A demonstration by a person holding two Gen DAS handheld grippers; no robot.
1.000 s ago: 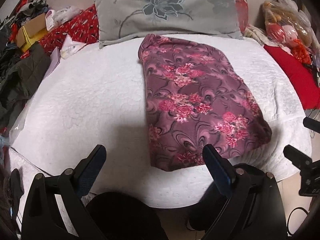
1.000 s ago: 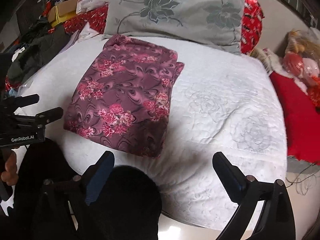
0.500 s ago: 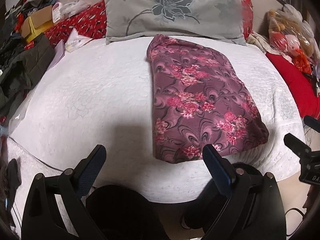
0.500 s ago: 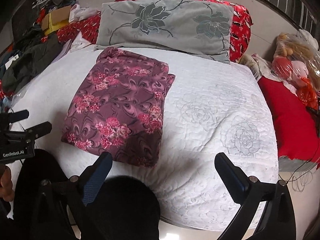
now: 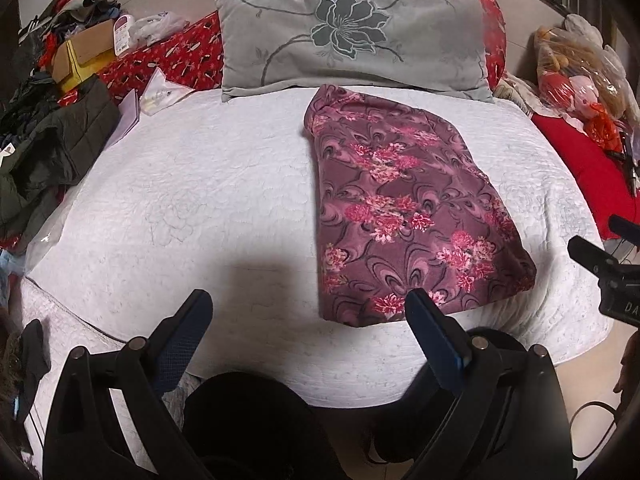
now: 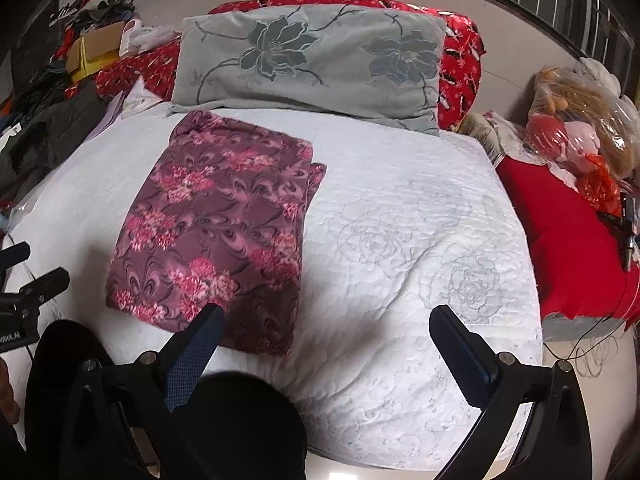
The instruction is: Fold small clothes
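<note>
Lying flat on the white quilted bed cover (image 5: 208, 200), the one purple fleece garment with pink floral print (image 5: 404, 216) is shown as a neat oblong of stacked layers, its doubled edges visible along the right side in the right wrist view (image 6: 216, 236). The folding of this piece is judged to be largely or wholly done; whether one further fold is meant cannot be told. No other small garment is seen laid out on the cover, so what is left is judged to be the fetching of a next piece, perhaps from the heap of dark clothes (image 5: 44, 152) at 9 o'clock.

In the left wrist view the garment is placed at 1 o'clock of the cover's centre, its far end just beside the grey velvet pillow with a dark flower motif (image 5: 352, 36).

Counts: one folded garment; one grey pillow; one bed; two claws. One clear plastic bag of stuffed toys (image 6: 576, 120) is seen at 3 o'clock.

The left claw (image 5: 306, 320) is held with its blue-padded fingers spread wide, nothing between them. The right claw (image 6: 326, 330) is likewise spread and empty, its left finger over the garment's near edge; contact cannot be told.
</note>
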